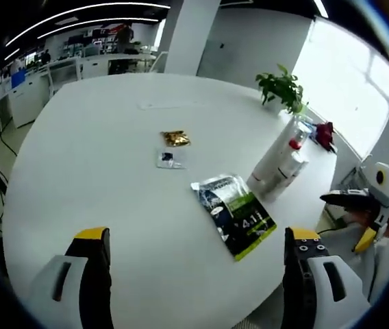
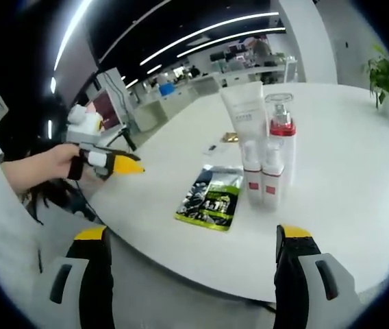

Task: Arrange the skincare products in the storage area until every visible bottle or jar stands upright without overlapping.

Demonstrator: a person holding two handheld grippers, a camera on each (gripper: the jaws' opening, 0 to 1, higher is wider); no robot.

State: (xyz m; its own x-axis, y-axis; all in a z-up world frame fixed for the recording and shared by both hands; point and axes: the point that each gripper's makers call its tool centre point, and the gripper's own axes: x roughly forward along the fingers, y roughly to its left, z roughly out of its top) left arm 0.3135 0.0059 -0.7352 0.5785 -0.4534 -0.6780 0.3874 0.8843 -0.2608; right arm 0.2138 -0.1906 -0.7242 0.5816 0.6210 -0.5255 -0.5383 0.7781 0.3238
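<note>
Both grippers hang off the desk (image 2: 359,205) edge, fingers spread, holding nothing. Tube (image 2: 244,113), pump bottle (image 2: 281,133) and two small bottles (image 2: 253,178) stand upright, clustered beside a green sachet (image 2: 211,199). Step: approach. Next move likely calls for spacing the touching bottles apart.

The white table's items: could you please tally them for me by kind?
On the white table:
Upright tube: 1
Upright bottles: 3
Flat packets: 3
Potted plant: 1
Total: 8
</note>
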